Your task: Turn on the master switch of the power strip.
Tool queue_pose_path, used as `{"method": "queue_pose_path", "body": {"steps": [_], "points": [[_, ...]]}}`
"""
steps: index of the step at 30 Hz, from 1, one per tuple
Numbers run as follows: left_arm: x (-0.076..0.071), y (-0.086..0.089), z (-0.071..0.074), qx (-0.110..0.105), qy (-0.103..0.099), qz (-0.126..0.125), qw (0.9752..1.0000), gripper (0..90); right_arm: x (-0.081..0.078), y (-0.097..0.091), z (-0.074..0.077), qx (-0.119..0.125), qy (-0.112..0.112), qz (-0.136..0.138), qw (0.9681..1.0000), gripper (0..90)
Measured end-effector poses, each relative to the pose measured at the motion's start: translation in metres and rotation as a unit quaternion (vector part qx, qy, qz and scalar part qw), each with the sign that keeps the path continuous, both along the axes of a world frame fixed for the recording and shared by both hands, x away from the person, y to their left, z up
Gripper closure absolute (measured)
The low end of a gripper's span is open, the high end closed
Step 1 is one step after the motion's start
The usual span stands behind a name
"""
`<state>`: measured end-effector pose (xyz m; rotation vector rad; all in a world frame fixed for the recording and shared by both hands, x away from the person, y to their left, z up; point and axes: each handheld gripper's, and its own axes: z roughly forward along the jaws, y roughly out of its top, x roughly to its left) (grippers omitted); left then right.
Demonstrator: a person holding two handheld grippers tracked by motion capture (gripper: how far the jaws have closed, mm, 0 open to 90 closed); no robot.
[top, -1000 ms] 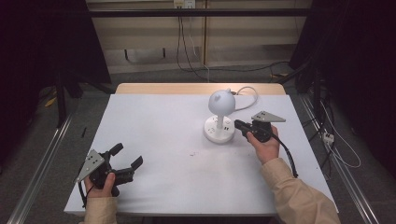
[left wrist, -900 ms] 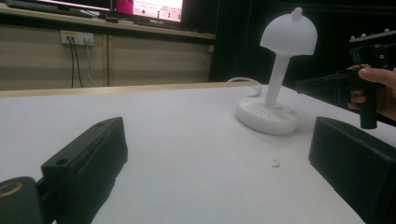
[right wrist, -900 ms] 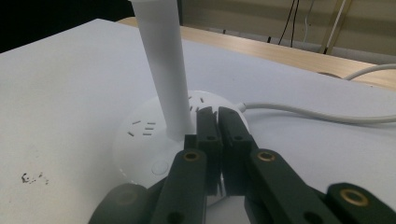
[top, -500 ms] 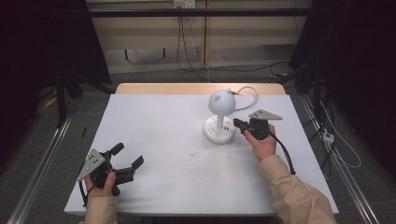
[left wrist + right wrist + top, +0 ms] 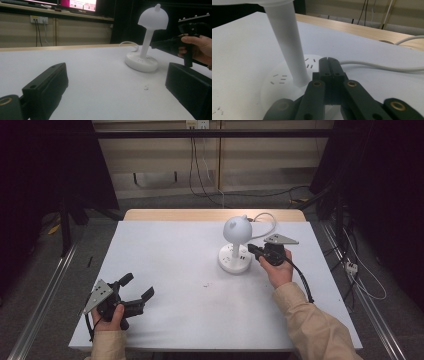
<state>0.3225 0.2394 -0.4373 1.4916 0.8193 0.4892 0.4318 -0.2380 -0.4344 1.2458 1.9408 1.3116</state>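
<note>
Over the last second not much moved: your left gripper (image 5: 131, 296) stays parked well left of the white mushroom-shaped desk lamp with the round socket base (image 5: 235, 249), jaws spread wide, nothing between them. Your right gripper (image 5: 254, 251) has nudged in closer, jaws pressed together, tips now over the base just right of the stem. Looks like you're about to poke something there. Right wrist level, pointing left.

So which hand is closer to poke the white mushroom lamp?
The right. The right gripper has its jaws shut, hovering right over the round base of the white mushroom-shaped lamp. The left gripper sits open near the table's front left corner, far from it.
</note>
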Motion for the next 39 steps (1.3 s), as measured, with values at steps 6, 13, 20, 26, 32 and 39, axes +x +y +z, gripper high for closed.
{"method": "queue_pose_path", "body": {"steps": [6, 13, 20, 26, 32, 39], "points": [[0.000, 0.001, 0.000, 0.001, 0.000, 0.003, 1.0000, 4.0, 0.003, -0.004, -0.003, -0.006, 0.003, -0.005, 1.0000, 90.0], [0.000, 0.001, 0.000, -0.001, 0.000, 0.003, 1.0000, 4.0, 0.006, -0.003, -0.007, -0.007, 0.006, -0.005, 0.9999, 90.0], [0.000, 0.001, 0.000, -0.002, 0.001, 0.004, 1.0000, 4.0, 0.011, -0.001, -0.004, -0.009, 0.002, 0.000, 1.0000, 90.0], [0.000, 0.002, 0.000, 0.000, -0.002, 0.002, 1.0000, 4.0, 0.013, 0.002, -0.007, -0.013, 0.005, 0.003, 0.9999, 90.0], [0.001, 0.001, 0.000, -0.005, 0.000, 0.004, 1.0000, 4.0, 0.017, 0.003, -0.009, -0.012, 0.004, 0.000, 0.9999, 90.0], [0.001, 0.003, 0.000, -0.005, -0.003, 0.003, 1.0000, 4.0, 0.019, 0.004, -0.008, -0.015, 0.002, 0.000, 0.9999, 90.0]]}}
